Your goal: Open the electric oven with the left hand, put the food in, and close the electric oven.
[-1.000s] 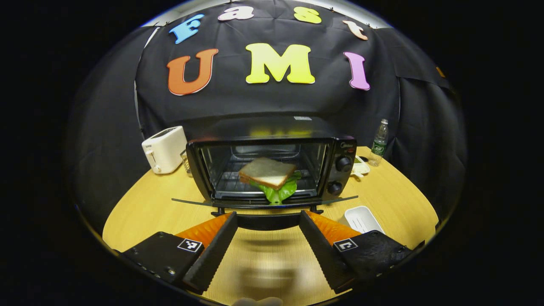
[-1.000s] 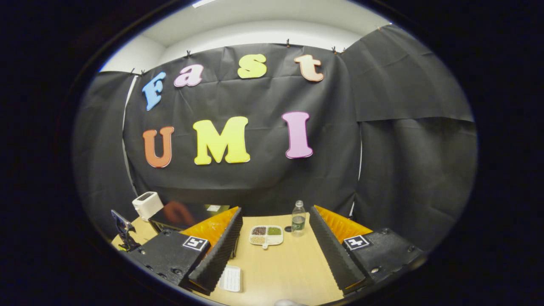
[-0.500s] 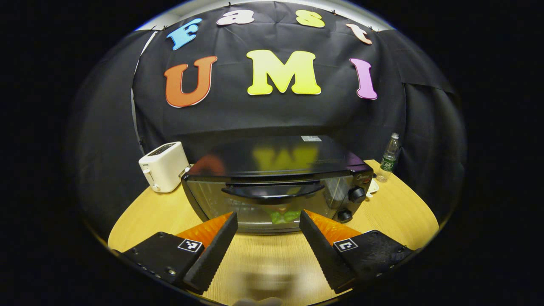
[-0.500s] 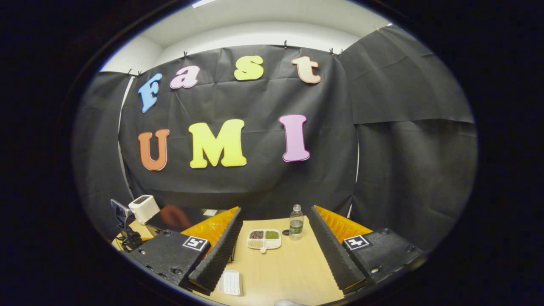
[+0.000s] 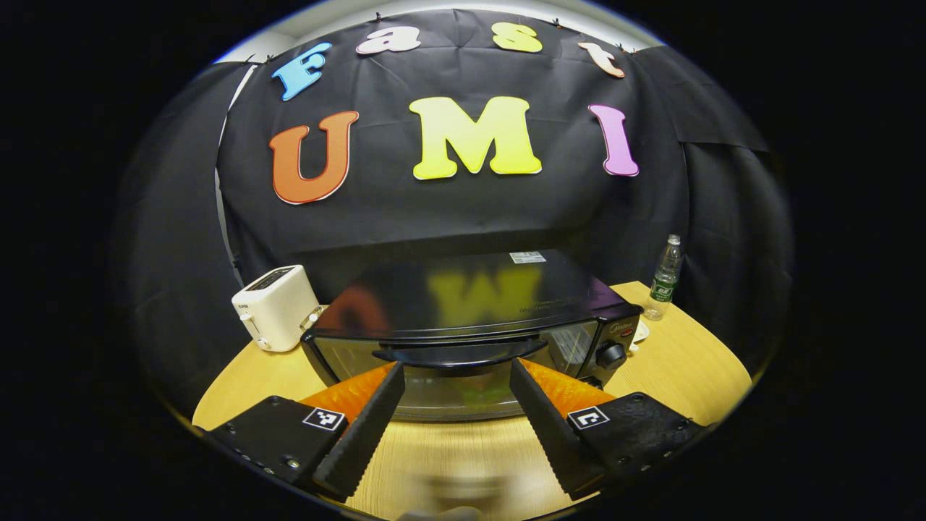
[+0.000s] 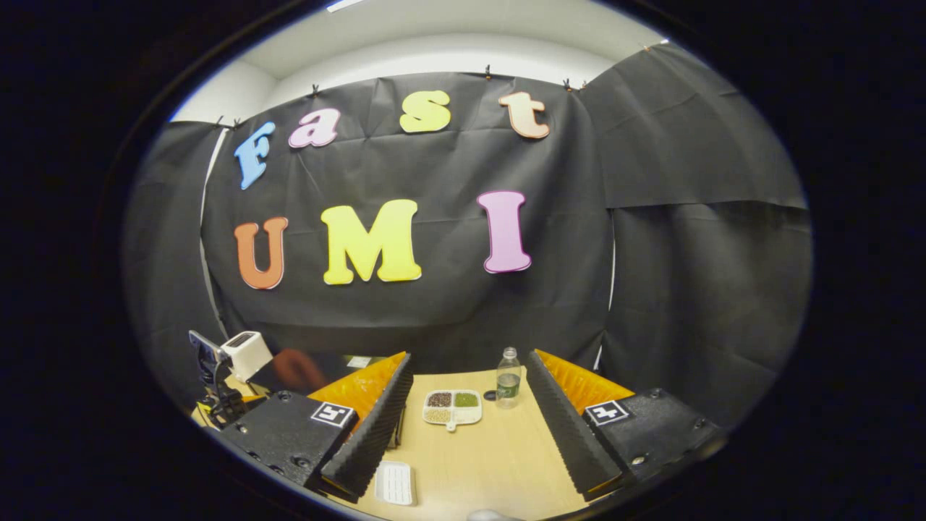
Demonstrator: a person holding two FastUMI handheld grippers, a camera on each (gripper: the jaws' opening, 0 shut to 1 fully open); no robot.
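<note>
The black electric oven (image 5: 470,297) stands on the wooden table (image 5: 680,362) in the left gripper view, its glass door upright against the front and looking closed. Through the glass a green leaf of the food (image 5: 483,395) shows faintly. My left gripper (image 5: 456,369) is open right in front of the door, its fingertips just below the curved door handle (image 5: 459,354), not gripping it. In the right gripper view my right gripper (image 6: 468,358) is open and empty, held above the table to the right of the oven (image 6: 304,367).
A white toaster (image 5: 275,307) sits left of the oven and a water bottle (image 5: 664,278) at the far right. The right gripper view shows a divided dish of grains (image 6: 452,407), the bottle (image 6: 508,376), a white tray (image 6: 396,483) and the toaster (image 6: 246,353).
The oven door swung up from lying flat open to closed, with the sandwich inside. My left gripper rose and moved in with it. The right gripper barely moved.
</note>
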